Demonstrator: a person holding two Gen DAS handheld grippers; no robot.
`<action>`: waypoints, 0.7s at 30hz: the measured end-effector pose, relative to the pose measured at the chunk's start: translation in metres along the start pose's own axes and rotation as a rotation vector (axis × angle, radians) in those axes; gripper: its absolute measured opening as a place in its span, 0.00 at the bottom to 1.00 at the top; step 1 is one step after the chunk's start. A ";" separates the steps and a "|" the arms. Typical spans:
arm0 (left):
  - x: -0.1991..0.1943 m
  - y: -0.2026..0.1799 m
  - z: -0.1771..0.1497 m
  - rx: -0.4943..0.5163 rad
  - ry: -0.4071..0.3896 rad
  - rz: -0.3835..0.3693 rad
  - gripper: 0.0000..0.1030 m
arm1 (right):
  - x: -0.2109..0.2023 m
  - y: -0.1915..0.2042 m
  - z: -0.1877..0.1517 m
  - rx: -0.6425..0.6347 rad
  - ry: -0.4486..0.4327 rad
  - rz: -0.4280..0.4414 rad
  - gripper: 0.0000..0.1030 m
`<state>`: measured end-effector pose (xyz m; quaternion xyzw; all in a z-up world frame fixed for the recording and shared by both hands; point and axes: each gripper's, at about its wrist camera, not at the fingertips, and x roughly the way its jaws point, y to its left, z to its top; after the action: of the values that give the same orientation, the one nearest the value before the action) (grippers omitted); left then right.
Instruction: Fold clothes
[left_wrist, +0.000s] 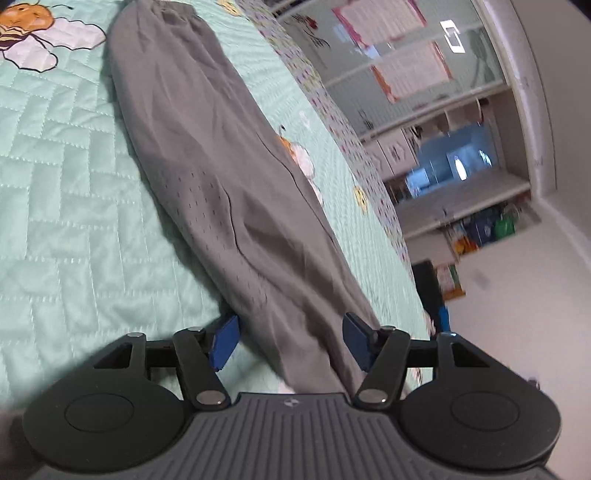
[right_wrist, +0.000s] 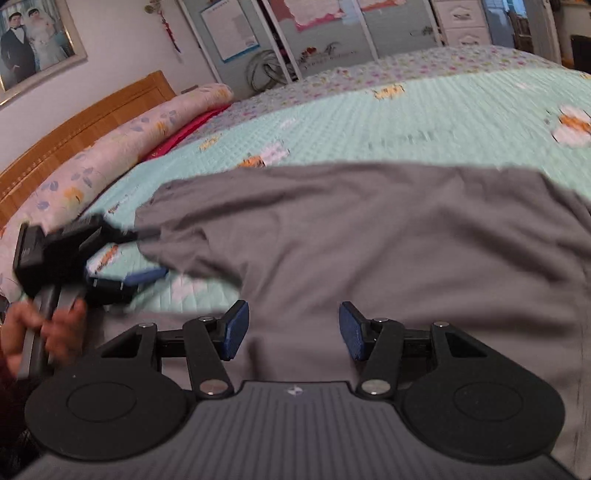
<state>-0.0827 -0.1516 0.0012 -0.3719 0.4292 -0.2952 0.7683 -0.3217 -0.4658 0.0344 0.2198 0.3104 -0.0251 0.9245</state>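
A: Start at the fingers. What are they doing?

B: The left gripper (left_wrist: 290, 341) has its blue pads spread, with the near end of the grey trousers (left_wrist: 207, 155) running between them; the pads do not press the cloth. The right gripper (right_wrist: 291, 330) is also spread, over grey cloth, pinching nothing.

A: And the garment itself?

B: In the left wrist view it lies as one long narrow strip from the bottom centre up to the upper left of the frame, on the mint quilted bedspread (left_wrist: 66, 192). That reads as the legs already laid one over the other, a lengthwise fold done. In the right wrist view the grey cloth (right_wrist: 369, 236) fills the lower middle, with the left gripper (right_wrist: 122, 258) at the left edge, held by a hand (right_wrist: 44, 332).

A: What remains?

B: I'd judge the crosswise folds are still to come, bringing one end toward the other; nothing looks stacked yet.

A: Any writing or labels?

B: Posters on the wardrobe doors (right_wrist: 236, 29) at the top carry text, too small and blurred to read. No brand shows on the trousers.
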 end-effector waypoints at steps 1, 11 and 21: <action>0.000 0.000 0.001 -0.007 -0.008 0.007 0.53 | -0.003 -0.001 -0.007 0.018 0.000 -0.004 0.53; -0.017 0.018 0.040 0.077 -0.085 0.140 0.00 | -0.010 -0.020 -0.019 0.070 -0.005 -0.021 0.30; -0.039 0.038 0.041 0.037 -0.044 0.116 0.04 | -0.011 -0.036 -0.028 0.139 -0.035 -0.044 0.00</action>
<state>-0.0589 -0.0873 0.0015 -0.3385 0.4276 -0.2496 0.8002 -0.3529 -0.4878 0.0065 0.2762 0.2963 -0.0705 0.9116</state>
